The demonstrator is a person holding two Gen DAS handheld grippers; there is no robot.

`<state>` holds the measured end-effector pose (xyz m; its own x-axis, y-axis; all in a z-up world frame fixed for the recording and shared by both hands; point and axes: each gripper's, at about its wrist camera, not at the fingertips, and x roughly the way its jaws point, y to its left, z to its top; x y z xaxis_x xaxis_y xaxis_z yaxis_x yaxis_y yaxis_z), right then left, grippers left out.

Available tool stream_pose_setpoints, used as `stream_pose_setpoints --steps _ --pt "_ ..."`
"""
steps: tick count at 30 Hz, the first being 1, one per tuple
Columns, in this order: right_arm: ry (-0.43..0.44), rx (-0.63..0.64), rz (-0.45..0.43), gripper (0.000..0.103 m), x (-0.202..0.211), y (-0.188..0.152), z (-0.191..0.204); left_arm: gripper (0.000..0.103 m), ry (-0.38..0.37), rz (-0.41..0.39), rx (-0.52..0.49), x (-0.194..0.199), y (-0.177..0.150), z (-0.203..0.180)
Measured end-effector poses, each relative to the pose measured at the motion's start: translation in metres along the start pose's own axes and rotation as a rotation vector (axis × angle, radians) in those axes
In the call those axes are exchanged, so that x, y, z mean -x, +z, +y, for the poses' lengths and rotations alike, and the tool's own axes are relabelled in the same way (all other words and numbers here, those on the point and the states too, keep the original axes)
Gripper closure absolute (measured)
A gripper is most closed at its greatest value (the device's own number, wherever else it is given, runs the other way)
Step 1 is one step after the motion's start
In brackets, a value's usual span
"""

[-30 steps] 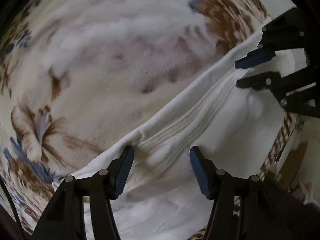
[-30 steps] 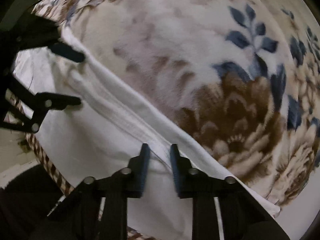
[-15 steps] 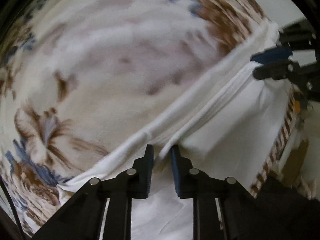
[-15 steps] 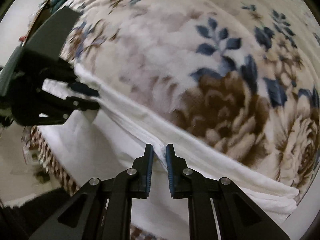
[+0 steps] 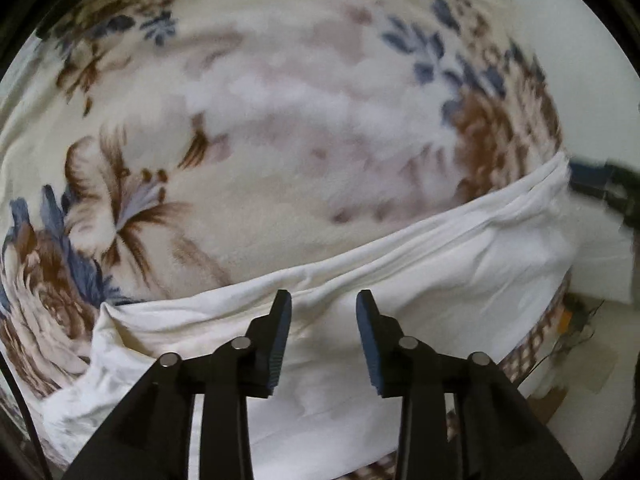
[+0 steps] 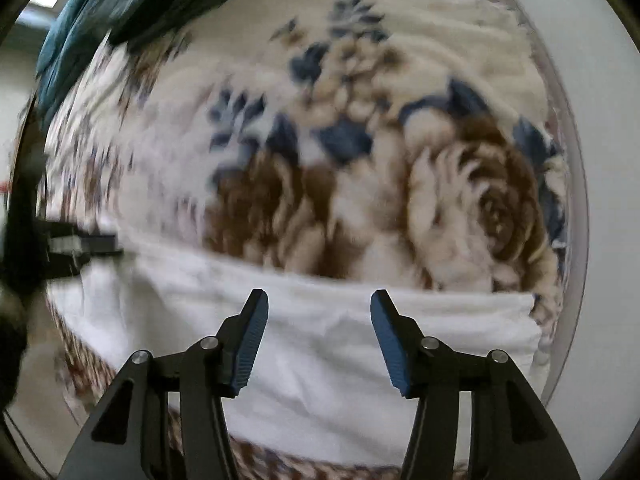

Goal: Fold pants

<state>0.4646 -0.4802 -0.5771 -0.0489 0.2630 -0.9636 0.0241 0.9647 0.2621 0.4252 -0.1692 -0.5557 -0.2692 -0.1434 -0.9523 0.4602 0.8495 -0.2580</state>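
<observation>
Two grippers are hovering over white pants (image 5: 420,280) that are lying folded in a long band across a floral blanket (image 5: 280,120), along its near edge. The left gripper (image 5: 324,336) is pointing down at the band with its jaws opening, blue pads (image 5: 280,344) apart with only loose cloth showing beneath the gap, nothing clamped. The right gripper (image 6: 318,336) is likewise opening its jaws wide above the pants (image 6: 320,360), gripping nothing, while a teal cloth (image 6: 80,40) is lying at the blanket's (image 6: 400,160) far corner.
</observation>
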Motion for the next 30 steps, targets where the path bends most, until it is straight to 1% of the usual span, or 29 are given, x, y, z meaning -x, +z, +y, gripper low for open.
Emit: stream_pose_setpoints --steps 1,2,3,4,5,6,7,8,9,10,11,13,14,16,18,19,20,21,22,23,24,25,26,27,28,30 --pt "-0.028 0.050 0.019 0.046 -0.006 -0.005 0.006 0.067 -0.006 -0.007 -0.003 0.000 0.002 -0.008" --pt "-0.082 0.111 0.040 0.046 -0.015 -0.009 0.015 0.067 -0.003 -0.012 -0.008 -0.004 0.003 -0.013" --pt "-0.111 0.171 0.066 0.046 -0.027 -0.013 0.022 0.067 0.005 -0.014 -0.008 -0.007 0.005 -0.017" --pt "-0.168 0.224 0.075 0.052 -0.037 -0.015 0.028 0.067 0.020 -0.011 -0.010 -0.013 0.004 -0.020" --pt "-0.230 0.236 0.061 0.070 -0.043 -0.016 0.029 0.067 0.030 -0.008 -0.006 -0.014 0.007 -0.023" --pt "-0.251 0.210 0.053 0.093 -0.046 -0.014 0.025 0.067 0.037 -0.011 0.000 -0.016 0.007 -0.025" --pt "-0.232 0.124 0.040 0.097 -0.048 -0.009 0.012 0.067 0.039 -0.019 0.006 -0.015 0.007 -0.025" --pt "-0.189 0.004 0.023 0.102 -0.047 -0.006 -0.007 0.067 0.037 -0.025 0.011 -0.012 0.006 -0.029" --pt "-0.151 -0.097 0.012 0.102 -0.045 -0.004 -0.025 0.067 0.039 -0.031 0.017 -0.011 0.007 -0.031" --pt "-0.126 -0.160 0.001 0.102 -0.045 -0.004 -0.036 0.067 0.044 -0.037 0.024 -0.014 0.006 -0.038" --pt "-0.097 -0.209 -0.007 0.102 -0.044 -0.004 -0.044 0.067 0.046 -0.044 0.033 -0.013 0.007 -0.039" --pt "-0.038 -0.274 -0.018 0.102 -0.037 -0.008 -0.053 0.067 0.035 -0.063 0.044 -0.012 0.005 -0.055" --pt "-0.017 -0.296 -0.030 0.100 -0.030 -0.010 -0.057 0.067 0.011 -0.074 0.046 -0.010 0.005 -0.063" --pt "0.038 -0.336 -0.095 0.100 -0.004 -0.021 -0.060 0.067 -0.013 -0.094 0.051 -0.013 0.005 -0.085" --pt "0.094 -0.352 -0.148 0.100 0.015 -0.032 -0.058 0.067 -0.055 -0.100 0.044 -0.020 0.008 -0.105" --pt "0.146 -0.352 -0.162 0.100 0.018 -0.037 -0.051 0.067 -0.064 -0.094 0.043 -0.027 0.011 -0.115" --pt "0.197 -0.338 -0.145 0.100 0.013 -0.039 -0.042 0.067 -0.069 -0.093 0.045 -0.032 0.016 -0.120" --pt "0.218 -0.328 -0.131 0.100 0.006 -0.039 -0.035 0.067 -0.041 -0.097 0.051 -0.044 0.022 -0.125" --pt "0.226 -0.319 -0.122 0.100 -0.002 -0.040 -0.029 0.067 -0.008 -0.100 0.055 -0.050 0.027 -0.127" --pt "0.232 -0.320 -0.103 0.100 -0.014 -0.038 -0.026 0.067 0.010 -0.105 0.066 -0.056 0.030 -0.129" --pt "0.222 -0.328 -0.090 0.100 -0.026 -0.034 -0.024 0.064 0.019 -0.107 0.086 -0.061 0.034 -0.126" --pt "0.179 -0.340 -0.083 0.100 -0.041 -0.031 -0.027 0.065 0.008 -0.110 0.110 -0.063 0.038 -0.120" --pt "0.147 -0.348 -0.082 0.103 -0.051 -0.031 -0.026 0.064 -0.004 -0.118 0.122 -0.064 0.040 -0.117" --pt "0.134 -0.369 -0.094 0.103 -0.055 -0.032 -0.033 0.064 0.009 -0.131 0.132 -0.061 0.041 -0.112" --pt "0.144 -0.409 -0.117 0.103 -0.058 -0.036 -0.042 0.064 0.028 -0.145 0.140 -0.057 0.042 -0.105" --pt "0.120 -0.455 -0.150 0.103 -0.054 -0.043 -0.056 0.064 0.027 -0.151 0.161 -0.052 0.042 -0.091"
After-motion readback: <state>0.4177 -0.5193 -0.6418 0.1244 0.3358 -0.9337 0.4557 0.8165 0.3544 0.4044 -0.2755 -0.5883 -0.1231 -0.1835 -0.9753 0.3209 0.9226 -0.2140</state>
